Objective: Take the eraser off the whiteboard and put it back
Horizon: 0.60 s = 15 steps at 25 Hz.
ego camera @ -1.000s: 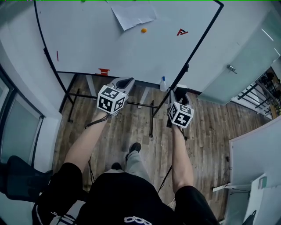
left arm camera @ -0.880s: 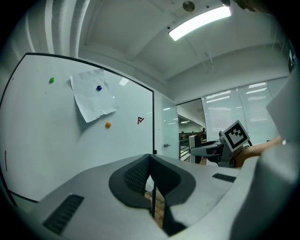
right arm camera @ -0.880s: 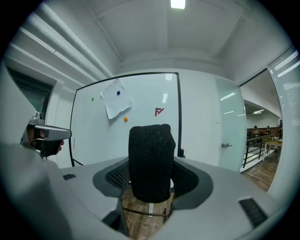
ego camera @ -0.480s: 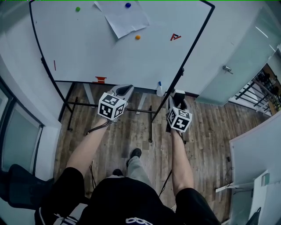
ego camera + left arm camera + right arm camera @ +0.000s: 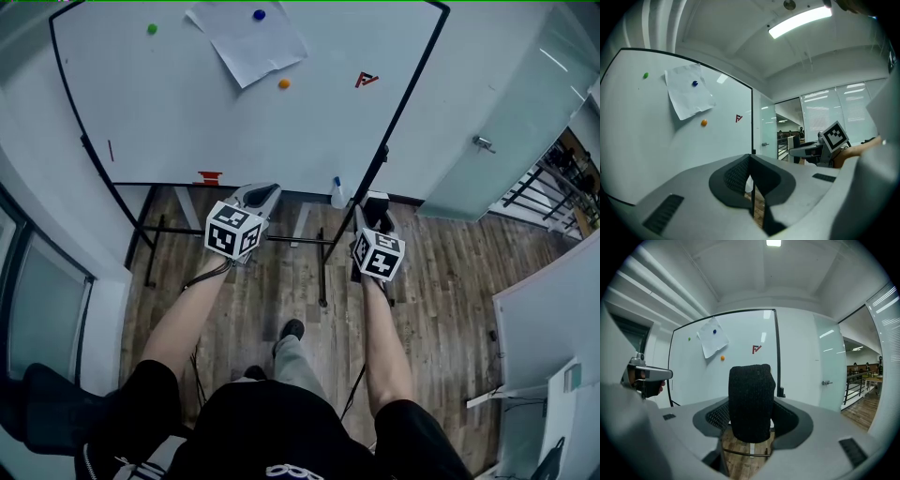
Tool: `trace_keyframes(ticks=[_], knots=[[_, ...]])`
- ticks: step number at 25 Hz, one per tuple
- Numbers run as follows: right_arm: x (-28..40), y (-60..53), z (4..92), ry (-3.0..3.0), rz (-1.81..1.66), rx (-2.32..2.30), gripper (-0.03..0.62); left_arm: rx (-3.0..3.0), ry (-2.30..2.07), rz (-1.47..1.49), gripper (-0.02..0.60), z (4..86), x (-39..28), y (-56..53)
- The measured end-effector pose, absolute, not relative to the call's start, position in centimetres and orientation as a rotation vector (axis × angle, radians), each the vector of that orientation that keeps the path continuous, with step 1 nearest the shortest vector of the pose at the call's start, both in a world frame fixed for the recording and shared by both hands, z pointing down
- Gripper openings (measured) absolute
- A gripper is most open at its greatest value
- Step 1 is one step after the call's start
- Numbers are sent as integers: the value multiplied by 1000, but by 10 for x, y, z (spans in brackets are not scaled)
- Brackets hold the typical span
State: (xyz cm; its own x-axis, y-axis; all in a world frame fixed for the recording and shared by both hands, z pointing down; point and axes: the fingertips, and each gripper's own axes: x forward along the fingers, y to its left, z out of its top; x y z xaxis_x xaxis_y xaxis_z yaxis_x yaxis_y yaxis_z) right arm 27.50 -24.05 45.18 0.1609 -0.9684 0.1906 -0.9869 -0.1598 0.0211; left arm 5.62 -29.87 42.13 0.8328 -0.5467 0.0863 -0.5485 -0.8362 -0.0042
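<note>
My right gripper [image 5: 376,208] [image 5: 751,414] is shut on the black felt eraser [image 5: 750,390], which stands upright between the jaws. In the head view the eraser [image 5: 378,199] shows as a dark block just off the whiteboard's lower right corner. The whiteboard [image 5: 187,103] [image 5: 736,366] stands on a black frame in front of me. My left gripper [image 5: 260,198] [image 5: 751,176] is shut with nothing in it, its pads meeting along a thin line. It hangs below the board's bottom edge, left of the right gripper.
A paper sheet [image 5: 246,42] hangs on the board with green [image 5: 152,29], blue [image 5: 259,15] and orange [image 5: 283,83] magnets and a red mark [image 5: 366,80]. A red object [image 5: 209,176] and a spray bottle [image 5: 337,192] sit at its bottom edge. A glass door [image 5: 483,142] stands right.
The head view has tilted, so more of the board's top shows. Both grippers stay low by the board's bottom edge, drifting slightly left. The eraser stays in the right gripper.
</note>
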Motion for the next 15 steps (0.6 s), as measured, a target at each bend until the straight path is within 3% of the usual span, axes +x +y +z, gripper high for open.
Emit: trace_keyframes(ticks=[15], knots=[[314, -315, 452, -1940, 217, 2310, 265, 2995, -878, 146, 9, 420, 95, -371]])
